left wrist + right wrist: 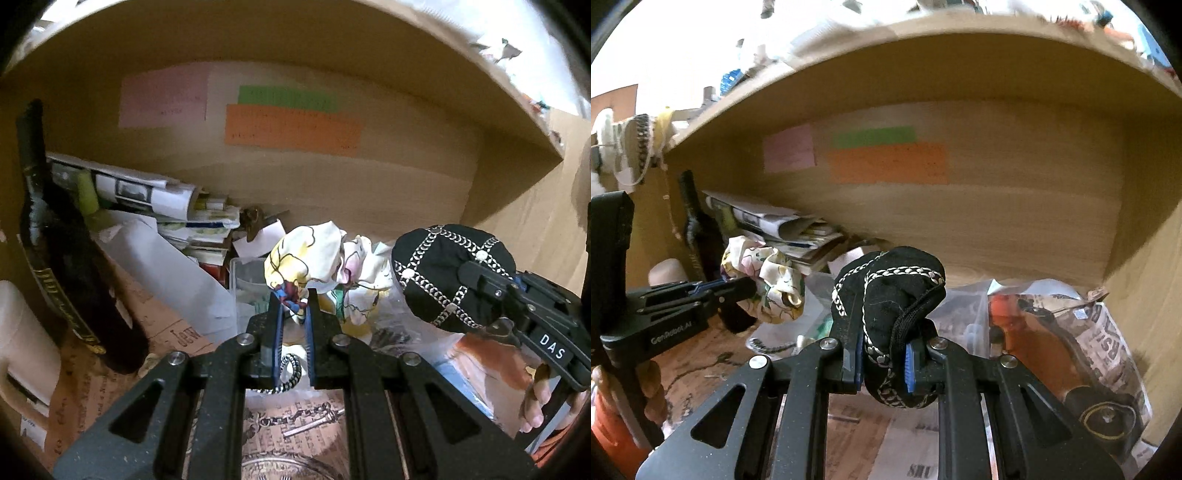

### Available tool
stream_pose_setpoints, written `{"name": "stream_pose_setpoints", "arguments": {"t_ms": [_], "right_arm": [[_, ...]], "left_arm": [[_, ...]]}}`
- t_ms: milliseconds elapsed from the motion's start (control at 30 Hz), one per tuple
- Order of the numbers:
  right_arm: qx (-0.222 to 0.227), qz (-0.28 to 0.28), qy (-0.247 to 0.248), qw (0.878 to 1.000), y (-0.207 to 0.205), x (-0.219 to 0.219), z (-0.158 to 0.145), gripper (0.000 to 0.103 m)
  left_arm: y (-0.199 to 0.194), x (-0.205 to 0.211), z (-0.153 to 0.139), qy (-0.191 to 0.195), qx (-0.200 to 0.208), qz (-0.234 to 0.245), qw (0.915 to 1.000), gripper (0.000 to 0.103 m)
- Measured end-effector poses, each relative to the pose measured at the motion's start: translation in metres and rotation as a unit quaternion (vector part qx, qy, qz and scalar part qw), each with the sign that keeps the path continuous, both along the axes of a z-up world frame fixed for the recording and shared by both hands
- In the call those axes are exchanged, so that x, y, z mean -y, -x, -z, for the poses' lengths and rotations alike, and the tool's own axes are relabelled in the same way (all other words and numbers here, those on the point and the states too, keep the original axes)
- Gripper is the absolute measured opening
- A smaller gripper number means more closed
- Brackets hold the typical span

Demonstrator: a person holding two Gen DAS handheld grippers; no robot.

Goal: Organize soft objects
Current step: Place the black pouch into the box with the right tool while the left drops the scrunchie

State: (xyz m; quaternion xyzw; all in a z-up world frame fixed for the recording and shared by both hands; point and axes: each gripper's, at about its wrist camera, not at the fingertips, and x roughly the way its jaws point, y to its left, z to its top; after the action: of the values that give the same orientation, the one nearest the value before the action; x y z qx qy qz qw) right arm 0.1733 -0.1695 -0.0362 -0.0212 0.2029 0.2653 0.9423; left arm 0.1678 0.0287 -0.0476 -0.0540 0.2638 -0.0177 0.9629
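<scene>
Gripping floral cloth (325, 254) with left gripper (294, 314), black cap (886, 295) clamped in right gripper (884, 363); cluttered wooden shelf (997, 221), newspaper-lined bottom, sticky notes (888, 162) upper center.

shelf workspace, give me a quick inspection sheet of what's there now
surface: shelf floor lined with printed paper
job's things: floral cloth and black chain-trimmed cloth, both held up
clutter: dark bottle, paper stack, clear tub, plastic bag of items
grippers: left gripper shut on floral cloth; right gripper shut on black chain-trimmed cloth
cables: nothing seen
surroundings: back panel with coloured notes
</scene>
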Motion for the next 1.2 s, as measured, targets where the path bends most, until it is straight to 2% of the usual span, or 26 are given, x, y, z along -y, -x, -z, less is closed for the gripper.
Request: {"name": "stream_pose_setpoints", "arguments": {"t_ms": [367, 633, 733, 767, 800, 867, 933, 1000, 1067, 1200], "right_arm": [[-0.064, 0.009, 0.029, 0.998, -0.041, -0.009, 0.036, 0.015], [-0.085, 0.014, 0.046, 0.995, -0.055, -0.013, 0.051, 0.018], [-0.09, 0.022, 0.057, 0.994, -0.059, -0.014, 0.055, 0.019], [-0.096, 0.023, 0.061, 0.993, -0.06, -0.013, 0.057, 0.02], [-0.101, 0.023, 0.063, 0.993, -0.061, -0.013, 0.058, 0.023], [-0.112, 0.018, 0.064, 0.992, -0.061, -0.012, 0.059, 0.035], [-0.111, 0.018, 0.064, 0.992, -0.057, -0.01, 0.058, 0.054], [-0.109, 0.018, 0.065, 0.992, -0.054, -0.009, 0.056, 0.057], [-0.11, 0.016, 0.066, 0.992, -0.05, -0.007, 0.055, 0.058], [-0.115, 0.016, 0.06, 0.991, -0.044, -0.001, 0.052, 0.06]], "left_arm": [[-0.041, 0.012, 0.034, -0.019, -0.059, 0.015, 0.998, 0.009], [-0.058, 0.022, 0.047, -0.035, -0.076, 0.022, 0.9962, 0.012], [-0.059, 0.025, 0.048, -0.039, -0.082, 0.025, 0.9956, 0.029], [-0.057, 0.025, 0.048, -0.038, -0.085, 0.025, 0.9954, 0.04], [-0.056, 0.025, 0.048, -0.035, -0.083, 0.027, 0.9956, 0.044], [-0.052, 0.024, 0.047, -0.031, -0.081, 0.029, 0.9958, 0.046], [-0.049, 0.024, 0.046, -0.031, -0.079, 0.033, 0.9958, 0.05], [-0.042, 0.024, 0.043, -0.029, -0.075, 0.035, 0.9961, 0.058], [-0.035, 0.024, 0.04, -0.027, -0.069, 0.036, 0.9966, 0.062], [-0.022, 0.024, 0.03, -0.025, -0.053, 0.038, 0.9975, 0.064]]}}
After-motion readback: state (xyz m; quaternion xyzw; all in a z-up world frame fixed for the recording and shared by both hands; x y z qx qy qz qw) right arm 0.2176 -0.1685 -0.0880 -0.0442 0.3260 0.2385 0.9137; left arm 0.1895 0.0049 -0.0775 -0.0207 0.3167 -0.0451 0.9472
